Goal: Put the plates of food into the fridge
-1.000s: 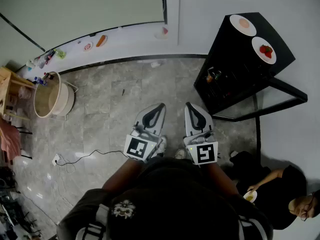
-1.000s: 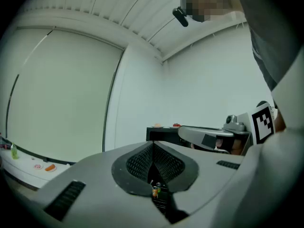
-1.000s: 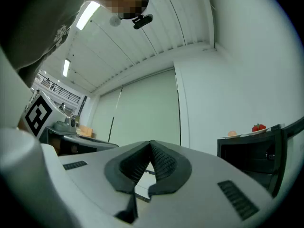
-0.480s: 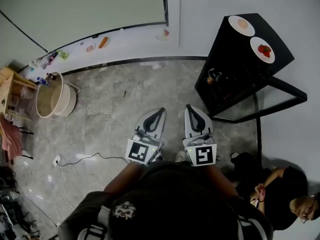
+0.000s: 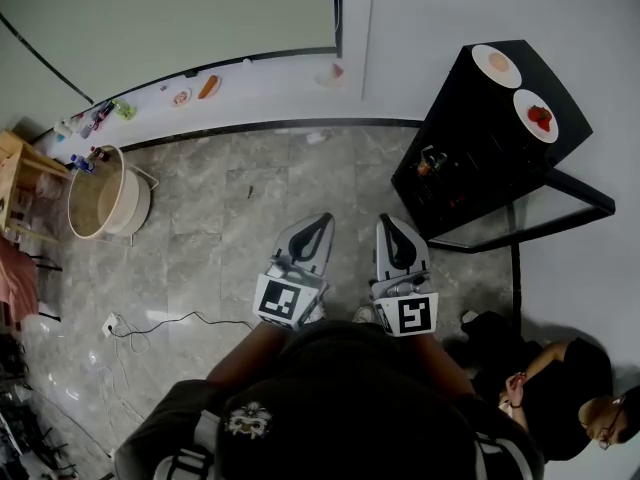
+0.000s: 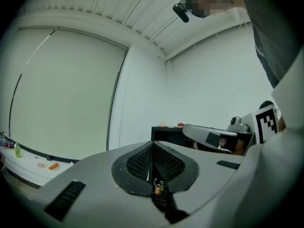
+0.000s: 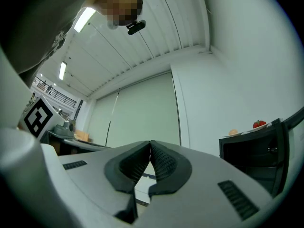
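Observation:
A black fridge (image 5: 470,148) stands at the right with its glass door (image 5: 545,203) swung open. On its top sit two white plates, one with a pale round food (image 5: 497,65) and one with red strawberries (image 5: 540,116). My left gripper (image 5: 325,217) and right gripper (image 5: 388,219) are held side by side over the floor, short of the fridge, both shut with nothing between the jaws. The right gripper view shows the strawberry plate (image 7: 259,124) and the other plate (image 7: 232,132) on the fridge (image 7: 256,160). In the left gripper view the fridge (image 6: 166,133) lies straight ahead.
More plates of food (image 5: 208,86) sit on the white ledge (image 5: 260,78) along the far wall. A wooden tub (image 5: 100,193) and a wooden table (image 5: 20,168) stand at the left. A cable (image 5: 150,323) lies on the floor. A person (image 5: 545,388) sits at the lower right.
Both grippers stay shut and side by side, hardly shifted. The seated person's hand has moved and the small bowl it held no longer shows.

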The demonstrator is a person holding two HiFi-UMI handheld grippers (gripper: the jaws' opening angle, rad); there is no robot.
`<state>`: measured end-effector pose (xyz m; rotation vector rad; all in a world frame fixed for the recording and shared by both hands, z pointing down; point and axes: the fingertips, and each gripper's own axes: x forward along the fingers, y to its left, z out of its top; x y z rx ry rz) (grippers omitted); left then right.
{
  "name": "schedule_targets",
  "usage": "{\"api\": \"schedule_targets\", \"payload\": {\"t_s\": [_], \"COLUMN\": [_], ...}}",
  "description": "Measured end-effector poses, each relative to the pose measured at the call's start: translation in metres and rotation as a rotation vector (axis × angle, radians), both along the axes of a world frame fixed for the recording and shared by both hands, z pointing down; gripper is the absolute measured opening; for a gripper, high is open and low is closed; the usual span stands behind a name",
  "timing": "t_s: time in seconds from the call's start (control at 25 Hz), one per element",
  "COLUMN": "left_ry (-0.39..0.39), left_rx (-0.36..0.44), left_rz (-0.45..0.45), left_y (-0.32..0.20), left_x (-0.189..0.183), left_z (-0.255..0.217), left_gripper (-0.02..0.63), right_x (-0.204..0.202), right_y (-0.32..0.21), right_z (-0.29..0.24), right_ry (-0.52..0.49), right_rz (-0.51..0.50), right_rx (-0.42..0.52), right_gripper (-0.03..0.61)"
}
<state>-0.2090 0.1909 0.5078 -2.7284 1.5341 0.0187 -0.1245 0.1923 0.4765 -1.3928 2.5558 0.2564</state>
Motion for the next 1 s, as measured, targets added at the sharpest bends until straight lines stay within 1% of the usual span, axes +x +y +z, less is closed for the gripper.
{"api": "schedule_targets", "payload": {"t_s": [0.12,0.28,0.4,0.48,0.56,0.72,0.92,1.0], "left_ry": [0.002,0.014,0.05,0.049,0.054,0.083,0.105,0.106], "left_rx": [0.003,0.006,0.027,0.047,0.048,0.049,0.056,0.063], "left_rz": [0.008,0.029,0.013,0.001,0.008,0.018,0.037,0.04], "left_y": [-0.007,-0.015,-0.021,-0.024,-0.028,-0.034,-0.043,-0.046], "left_x": [-0.016,-0.035,-0.054,-0.065,-0.072,-0.082,-0.084,-0.085], "left_z": [0.0,0.001,-0.009,-0.016,-0.017,-0.019,-0.024,-0.026], "left_gripper": [0.022,0.022,0.023,0.023,0.021,0.021,0.023,0.022], "right_x": [-0.015,-0.035,-0.048,-0.054,-0.057,-0.066,-0.072,-0.072], "right_y": [-0.006,-0.012,-0.017,-0.019,-0.021,-0.022,-0.025,-0.028], "right_z": [-0.001,0.004,0.004,0.002,0.003,0.006,0.001,0.003], "right_ry": [-0.007,0.037,0.035,0.027,0.028,0.033,0.033,0.049], "right_rz": [-0.001,0.021,0.04,0.056,0.072,0.085,0.096,0.1], "right_rx": [-0.002,-0.015,-0.028,-0.029,-0.036,-0.065,-0.067,-0.07], "right_gripper": [0.025,0.025,0.025,0.025,0.025,0.025,0.025,0.025]}}
